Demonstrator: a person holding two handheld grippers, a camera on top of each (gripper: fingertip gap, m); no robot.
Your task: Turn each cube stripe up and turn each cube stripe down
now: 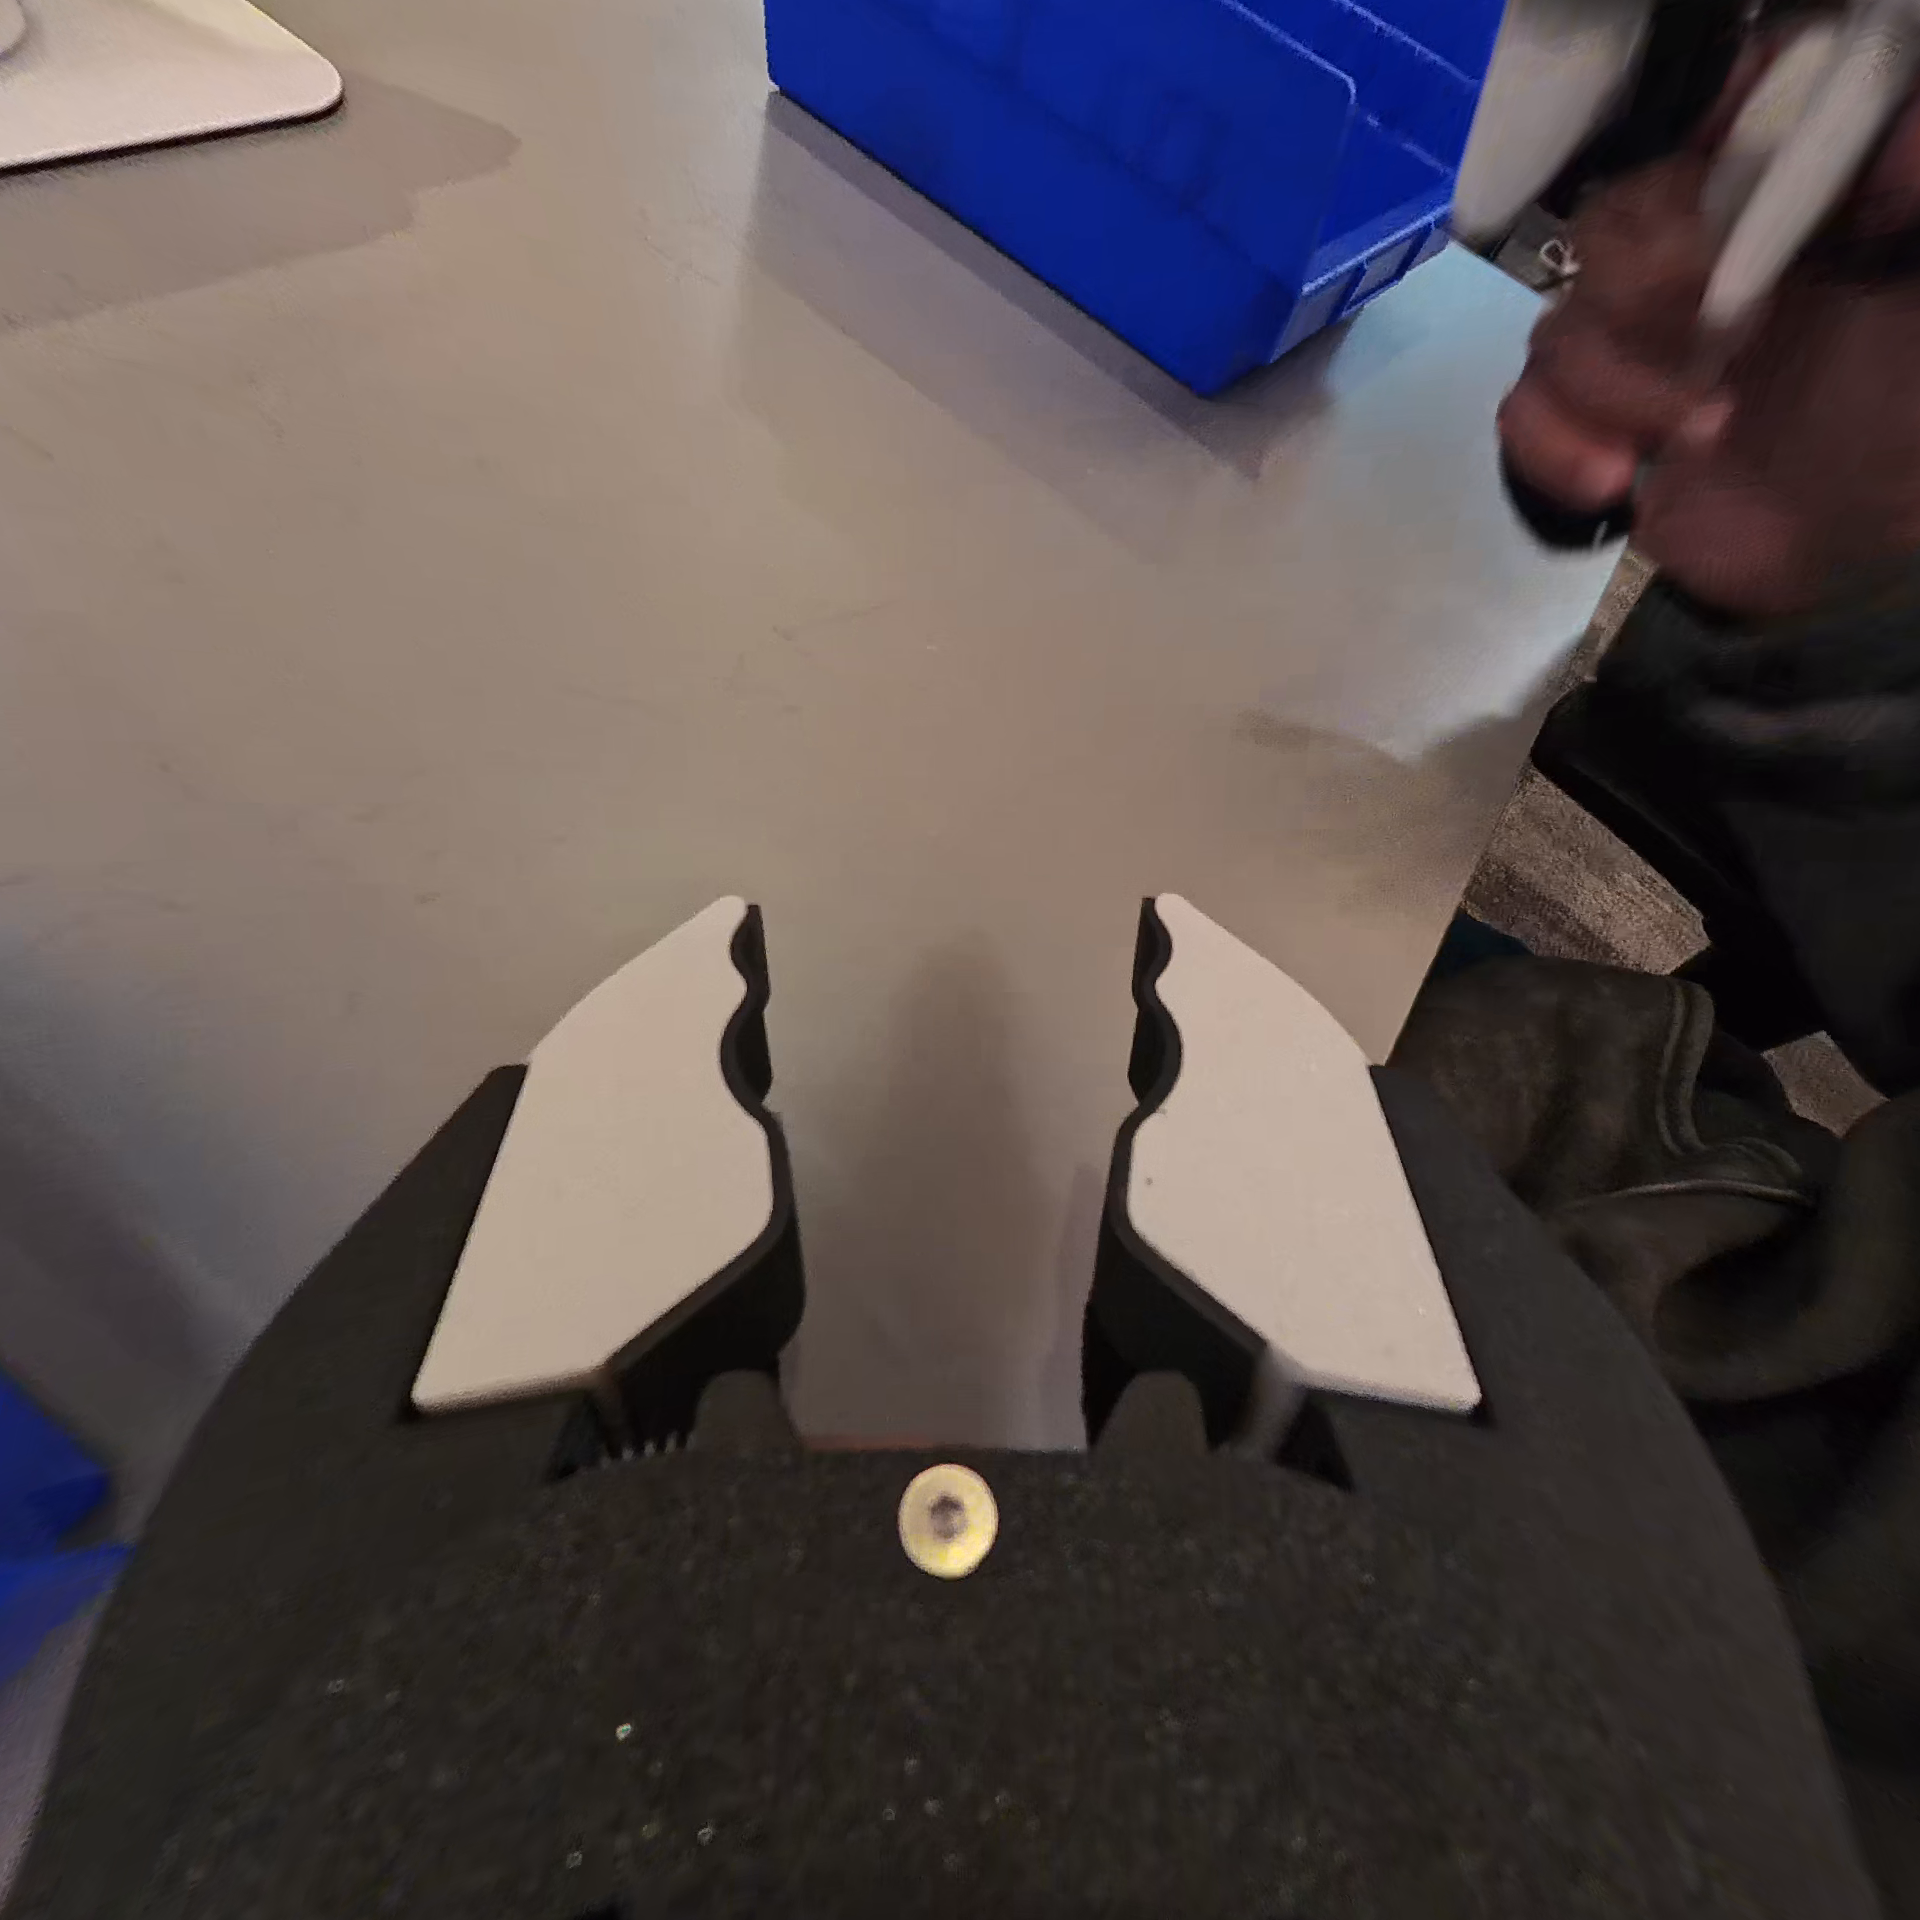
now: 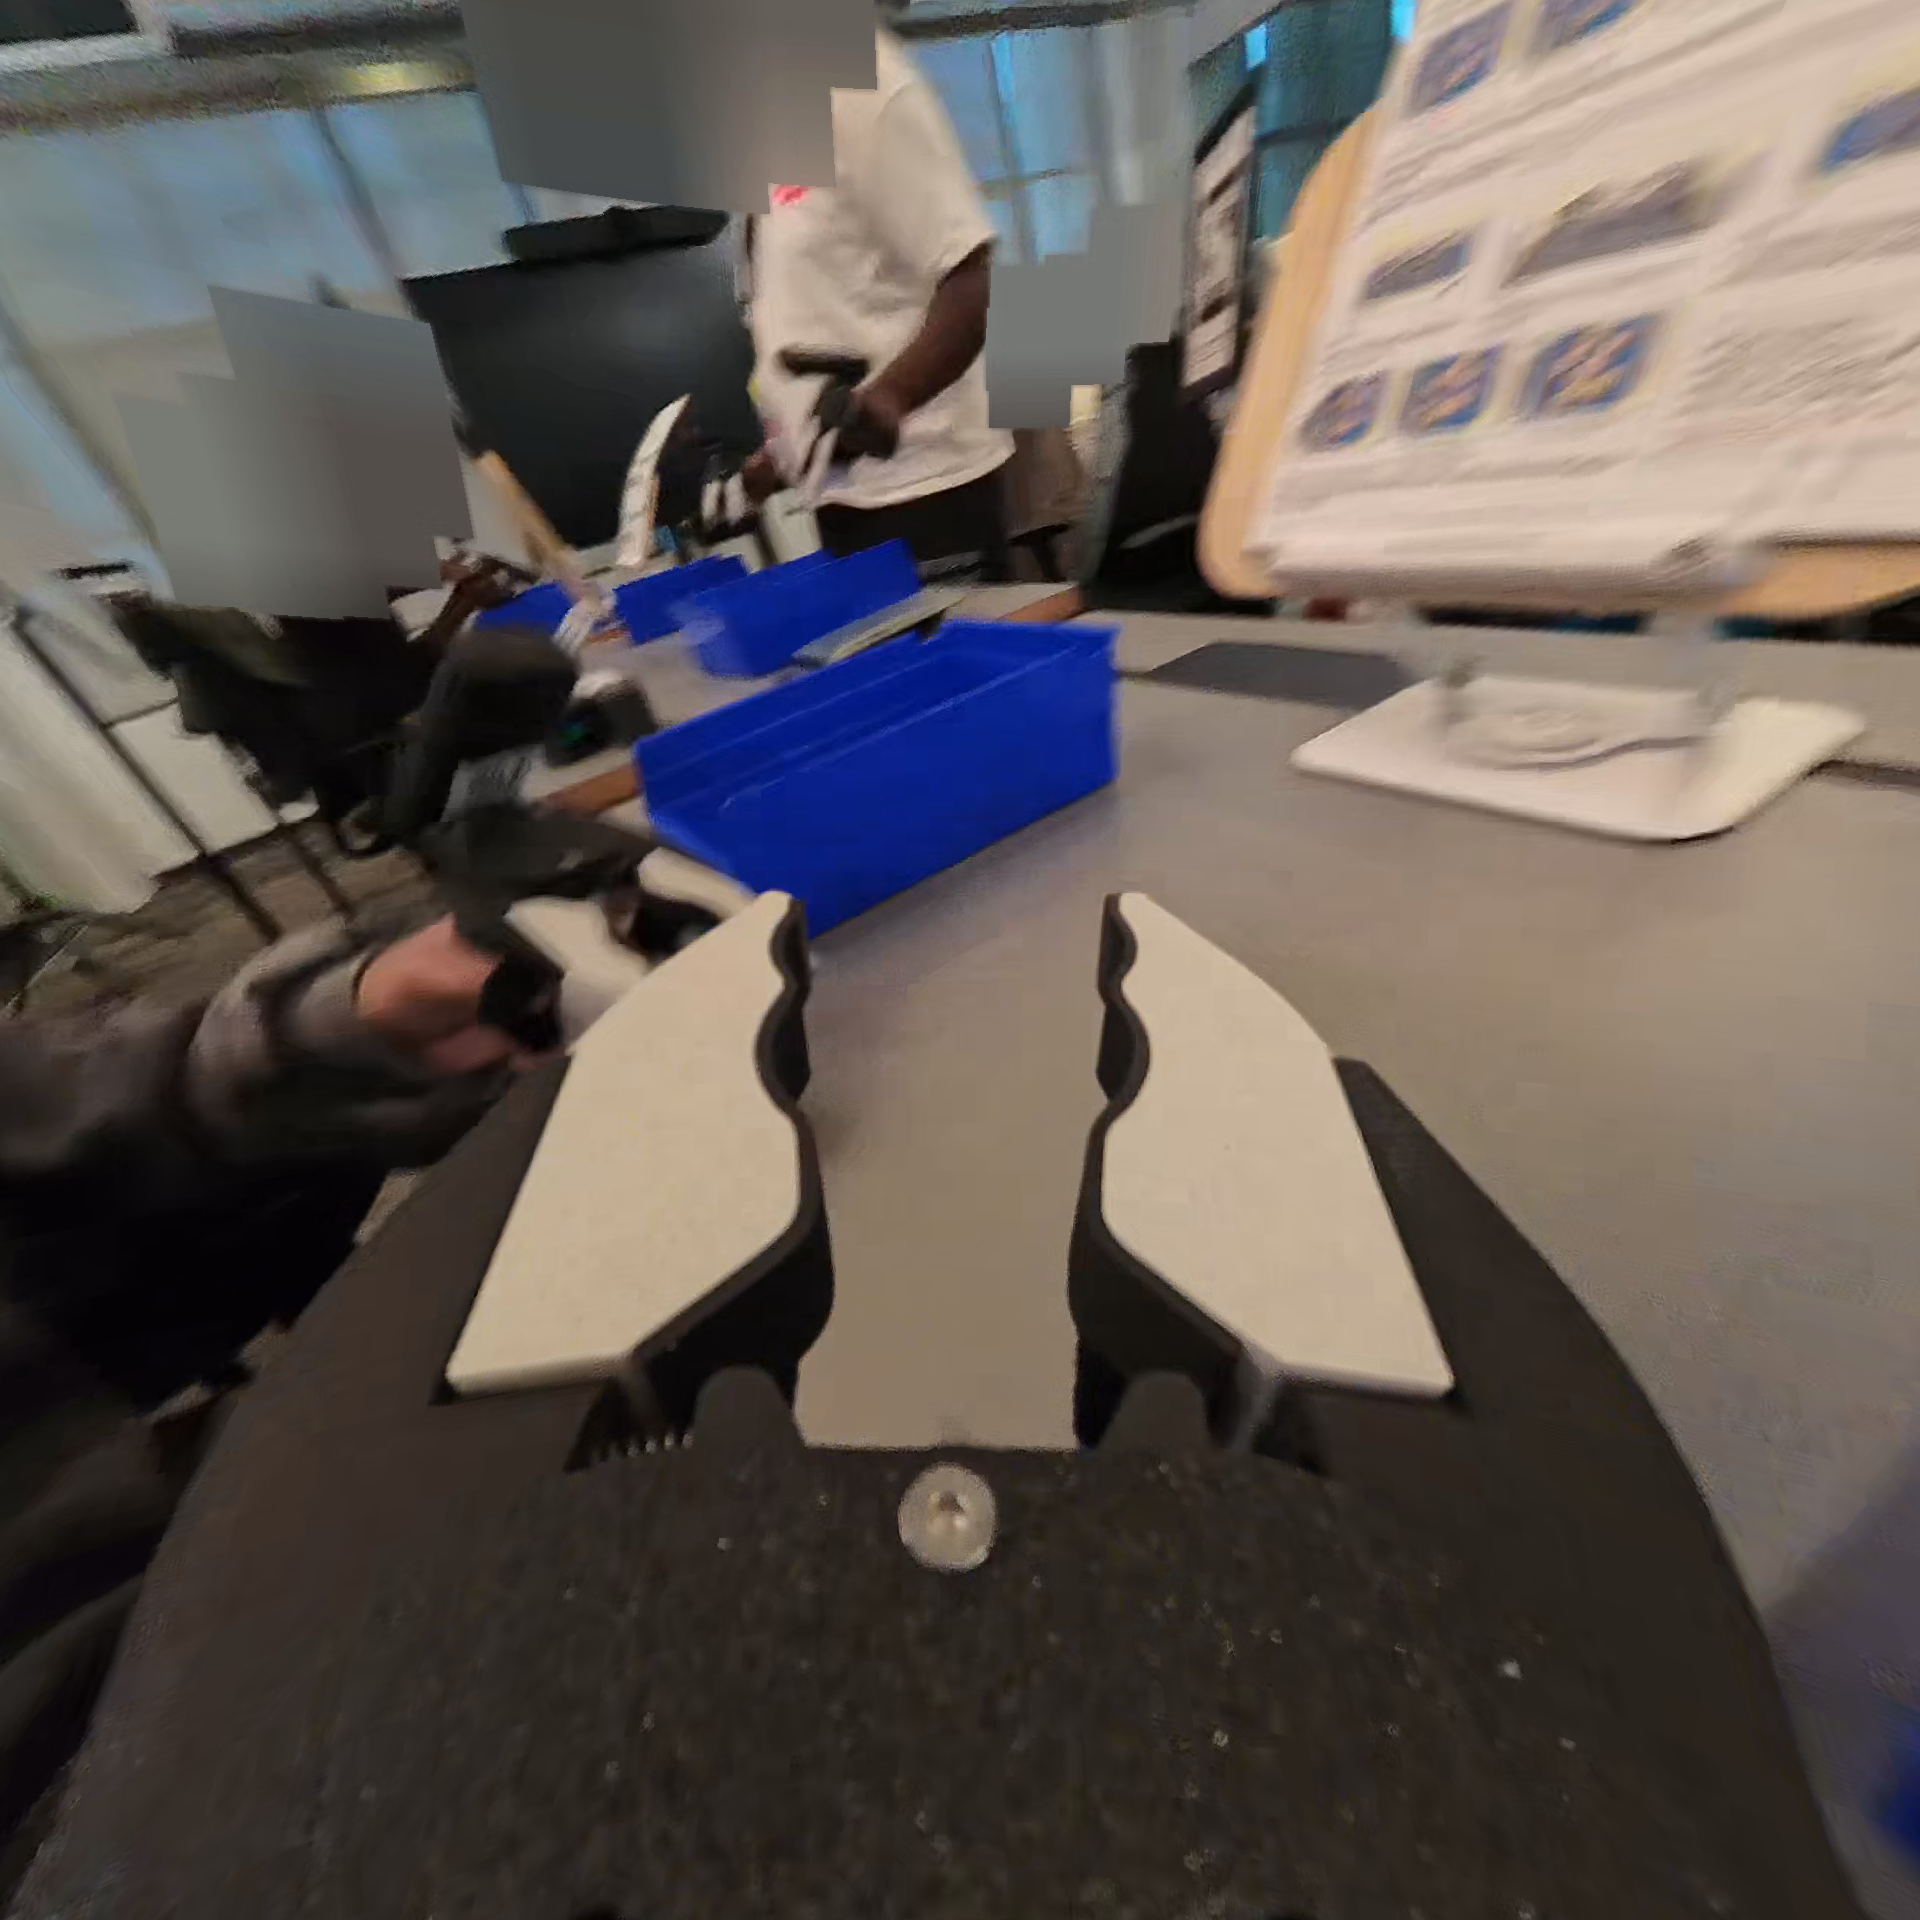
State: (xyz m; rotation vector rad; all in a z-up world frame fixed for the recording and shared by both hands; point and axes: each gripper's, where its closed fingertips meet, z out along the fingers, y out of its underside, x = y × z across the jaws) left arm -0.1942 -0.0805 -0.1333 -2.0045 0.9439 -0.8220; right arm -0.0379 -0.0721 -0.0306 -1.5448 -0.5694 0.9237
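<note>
No cubes visible in either view, so stripe faces can't be judged. Left gripper (image 1: 951,914) spread, nothing between its fingers, over bare grey table (image 1: 623,623). Blue bin (image 1: 1091,156) ahead of it to the right, cut off at the top edge. Right gripper (image 2: 956,914) also spread and empty; another blue bin (image 2: 883,769) just past its left finger, inside hidden. Poster board (image 2: 1621,291) on a white stand ahead-right, print too blurred to read. Hand (image 1: 1683,436) holding the other gripper is motion-smeared.

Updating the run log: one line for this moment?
left gripper: open, empty | right gripper: open, empty | cubes: none visible | blue bin: on table
</note>
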